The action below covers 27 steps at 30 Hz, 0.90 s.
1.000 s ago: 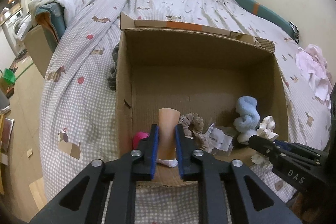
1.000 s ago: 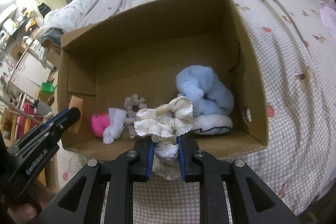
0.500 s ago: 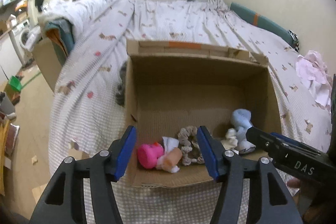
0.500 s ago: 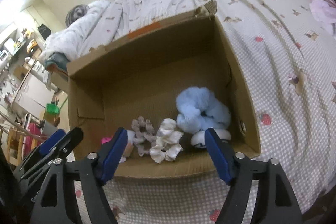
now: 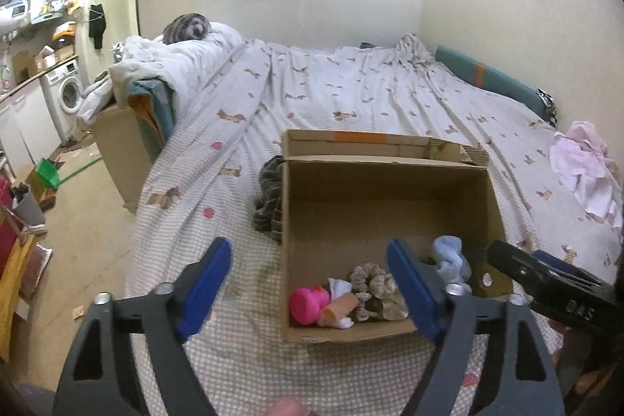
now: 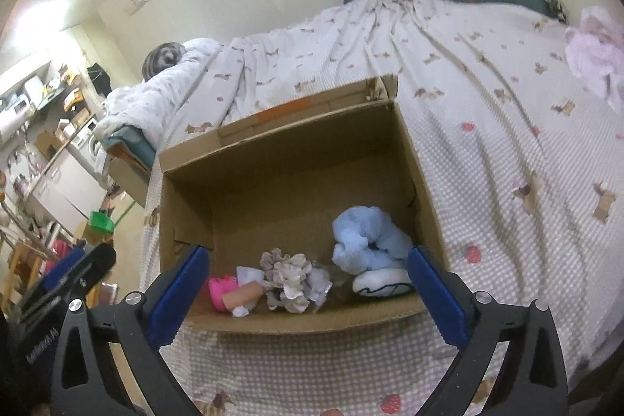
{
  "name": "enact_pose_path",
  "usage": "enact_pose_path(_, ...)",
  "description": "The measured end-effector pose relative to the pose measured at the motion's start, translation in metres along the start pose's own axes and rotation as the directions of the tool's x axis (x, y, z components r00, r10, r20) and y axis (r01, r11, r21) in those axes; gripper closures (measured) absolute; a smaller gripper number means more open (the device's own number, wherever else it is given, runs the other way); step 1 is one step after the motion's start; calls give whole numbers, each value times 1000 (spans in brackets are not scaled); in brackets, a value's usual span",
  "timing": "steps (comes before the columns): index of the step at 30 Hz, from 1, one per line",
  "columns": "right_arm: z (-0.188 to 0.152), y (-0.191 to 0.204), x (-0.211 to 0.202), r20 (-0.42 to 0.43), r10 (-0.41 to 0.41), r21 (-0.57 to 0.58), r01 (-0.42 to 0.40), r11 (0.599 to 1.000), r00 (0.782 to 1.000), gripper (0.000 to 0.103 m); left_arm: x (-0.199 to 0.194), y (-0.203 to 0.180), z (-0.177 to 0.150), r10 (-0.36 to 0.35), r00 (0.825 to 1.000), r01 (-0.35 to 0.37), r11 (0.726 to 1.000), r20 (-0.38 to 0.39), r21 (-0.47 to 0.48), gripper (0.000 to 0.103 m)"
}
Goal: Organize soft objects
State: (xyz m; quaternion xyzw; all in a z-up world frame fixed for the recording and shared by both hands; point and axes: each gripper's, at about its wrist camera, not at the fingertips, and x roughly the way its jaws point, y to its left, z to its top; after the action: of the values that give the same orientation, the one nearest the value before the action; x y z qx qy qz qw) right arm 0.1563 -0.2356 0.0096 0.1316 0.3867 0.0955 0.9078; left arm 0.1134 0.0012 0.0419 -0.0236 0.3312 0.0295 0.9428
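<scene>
An open cardboard box [image 5: 384, 162] [image 6: 280, 127] sits on the bed. Along its near wall lie a pink soft item [image 5: 308, 303] [image 6: 220, 291], a peach roll with a white end [image 5: 343, 307] [image 6: 245, 295], a beige scrunchie [image 5: 366, 275], a cream scrunchie [image 6: 290, 275], a light blue plush [image 5: 448, 256] [image 6: 366, 232] and a white piece with a dark outline [image 6: 382, 283]. My left gripper [image 5: 308, 262] hovers above the box's near left corner, jaws opening, nothing between them. My right gripper [image 6: 308, 260] hangs over the near edge, jaws also opening and empty.
A dark striped cloth [image 5: 269, 197] lies against the box's left side. A pale pink garment [image 5: 585, 170] rests at the bed's right, a teal bolster [image 5: 491, 80] along the wall. Piled bedding [image 5: 175, 65] is far left; beyond it are a cluttered floor and a washing machine [image 5: 68, 92].
The left gripper let go of the peach roll and the right let go of the cream scrunchie; both now lie in the box. Both grippers opened wide and drew up and back.
</scene>
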Motion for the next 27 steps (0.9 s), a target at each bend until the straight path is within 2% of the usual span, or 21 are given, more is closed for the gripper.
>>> enact_pose_path(6,-9,1,-24,20,4,-50,-3,999,1000,0,-15,15,-13,-12,1000,11,999,-26,-47,3)
enact_pose_path(10,-13,5,-38,39,-11,-109,15,994,999,0,-23,13,-24,-3,999,2,1000,-41,-27,2)
enact_pose_path(14,-19,8,-44,48,-20,-155,28,988,999,0,-29,13,-33,-31,998,29,999,-52,-33,1)
enact_pose_path(20,-34,10,-39,18,-40,-179,42,983,999,0,-31,13,-41,-21,997,19,999,-75,-28,1)
enact_pose_path(27,-40,8,-41,10,-50,-165,51,985,999,0,-34,6,-46,-29,998,30,1000,-61,7,1)
